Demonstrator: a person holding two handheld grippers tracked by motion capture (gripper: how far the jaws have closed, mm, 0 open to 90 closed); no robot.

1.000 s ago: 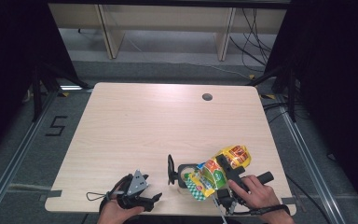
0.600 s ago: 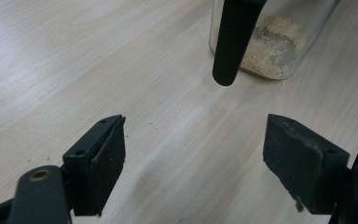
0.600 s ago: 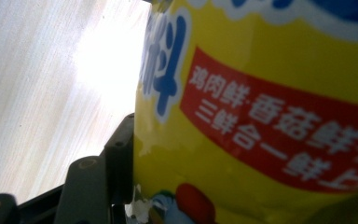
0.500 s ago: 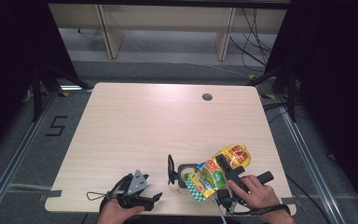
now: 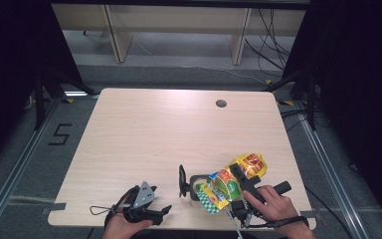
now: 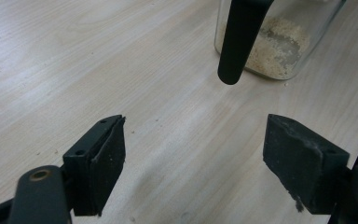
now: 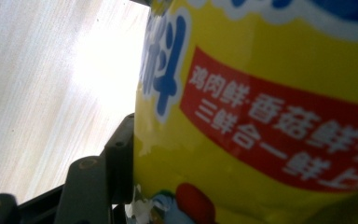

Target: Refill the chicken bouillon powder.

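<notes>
Near the counter's (image 5: 144,129) front edge, toward its right corner, the right claw (image 5: 238,175) is clamping a yellow seasoning bag (image 5: 231,180), tilting it over a glass jar (image 5: 197,185). The left gripper view is revealing beige powder (image 6: 272,51) inside the jar. The left claw (image 6: 193,163) is resting spread wide near the front edge, gripping nothing.

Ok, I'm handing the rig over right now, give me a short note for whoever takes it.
Right claw: shut on the yellow seasoning bag, held tilted over the glass jar near the table's front edge.
Left claw: open, empty, low over the table, pointing at the jar.
Jar: upright, some beige powder on its bottom, black handle on its left.
Done: bag gripped, some powder in the jar.
Left: probably finish pouring, then set the bag down; the left claw could steady the jar.
</notes>
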